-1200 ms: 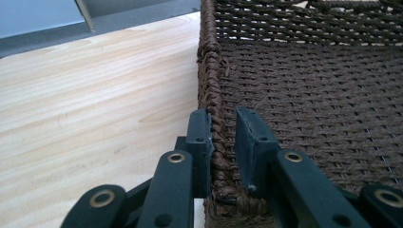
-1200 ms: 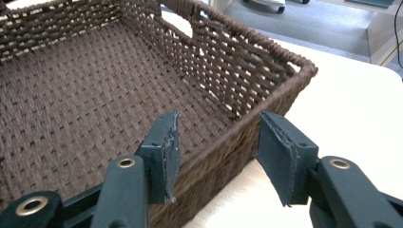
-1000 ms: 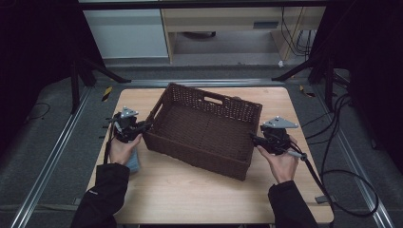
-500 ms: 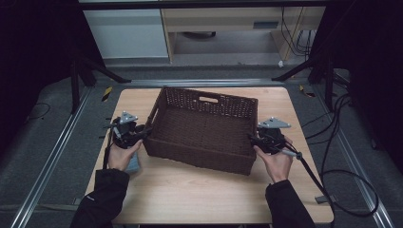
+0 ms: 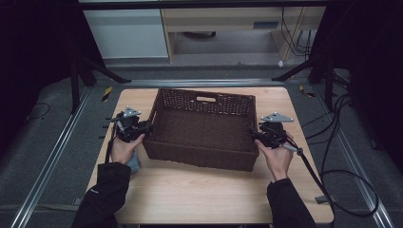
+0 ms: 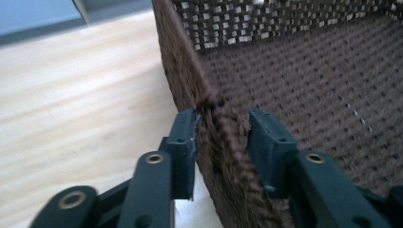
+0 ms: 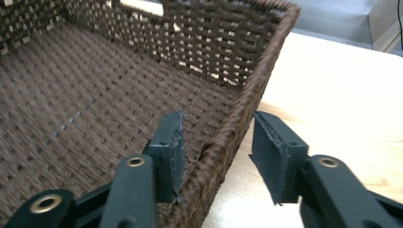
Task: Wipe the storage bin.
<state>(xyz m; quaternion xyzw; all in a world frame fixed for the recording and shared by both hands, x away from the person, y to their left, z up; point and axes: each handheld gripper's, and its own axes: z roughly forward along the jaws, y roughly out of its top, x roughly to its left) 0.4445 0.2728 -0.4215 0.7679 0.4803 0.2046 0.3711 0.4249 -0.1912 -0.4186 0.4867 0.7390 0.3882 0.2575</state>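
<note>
Wicker basket (image 5: 204, 130) sat mid-frame on worktop (image 5: 199, 194). Left gripper (image 6: 221, 137) jaws, just closing, loosely straddled left rim; right gripper (image 7: 216, 137) jaws gaped around right rim, unclamped, probably to shift it two-handed.

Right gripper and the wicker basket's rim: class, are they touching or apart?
Apart. The right gripper view shows the basket rim running between the right gripper's open jaws, with clear gaps on both sides of the weave.
</note>
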